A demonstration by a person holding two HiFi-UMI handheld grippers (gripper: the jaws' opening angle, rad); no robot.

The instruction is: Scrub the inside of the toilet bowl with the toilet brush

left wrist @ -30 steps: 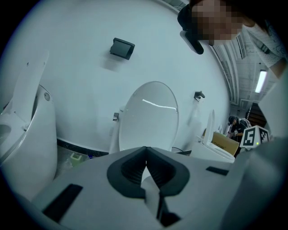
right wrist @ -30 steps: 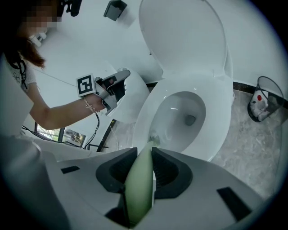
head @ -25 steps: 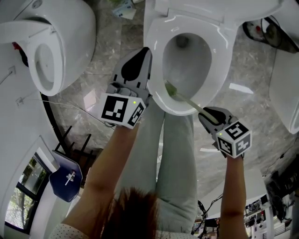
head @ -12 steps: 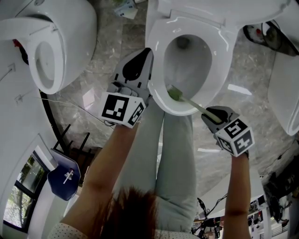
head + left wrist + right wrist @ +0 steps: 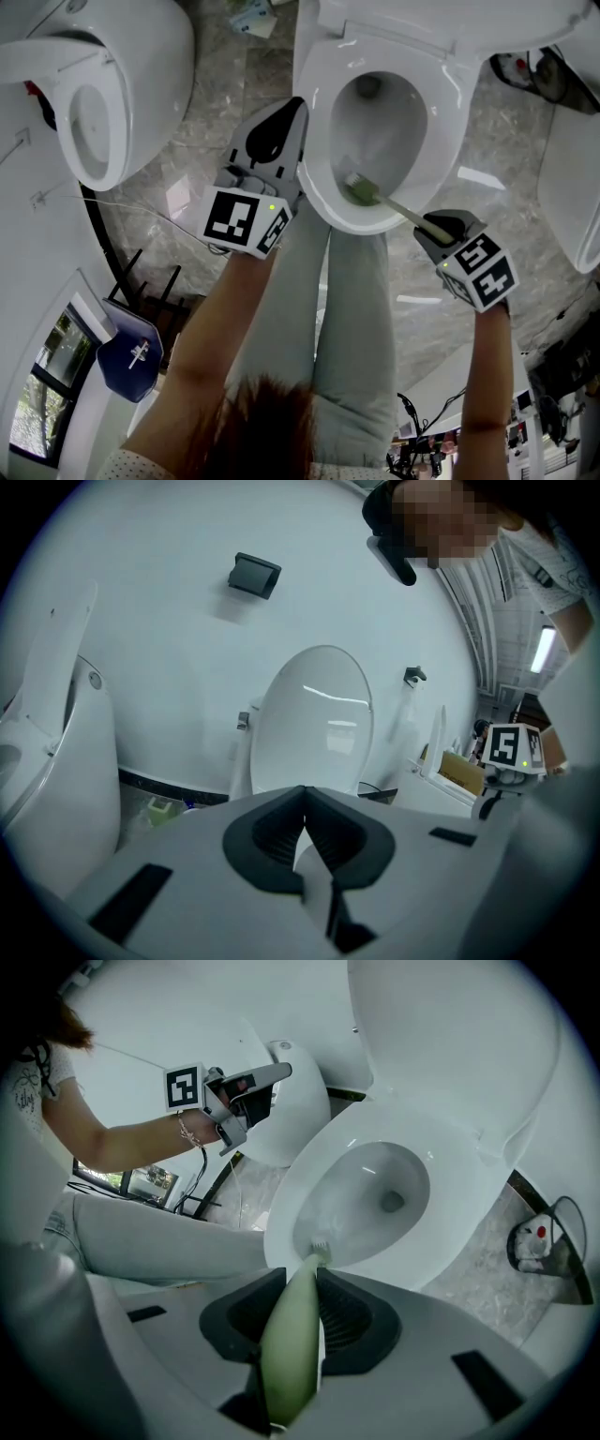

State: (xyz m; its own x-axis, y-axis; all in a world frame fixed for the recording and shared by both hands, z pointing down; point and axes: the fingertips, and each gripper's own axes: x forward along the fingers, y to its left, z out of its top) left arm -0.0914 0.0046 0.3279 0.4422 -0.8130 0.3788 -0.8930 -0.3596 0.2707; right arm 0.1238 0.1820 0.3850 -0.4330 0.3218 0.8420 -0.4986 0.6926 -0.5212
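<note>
A person's right gripper (image 5: 433, 225) clamps its jaws on the pale green plastic handle of a toilet brush (image 5: 291, 1354), whose bristled head (image 5: 361, 191) rests against the near inner wall of the white ceramic toilet bowl (image 5: 441, 112), below the rim and well short of the drain. The left gripper (image 5: 284, 112), its jaws pressed together on nothing, hangs just beside the bowl's outer left edge above the grey marbled floor (image 5: 216, 103), with a second white toilet (image 5: 141, 66) farther left.

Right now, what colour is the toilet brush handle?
Pale green; the toilet brush handle shows best in the right gripper view.
</note>
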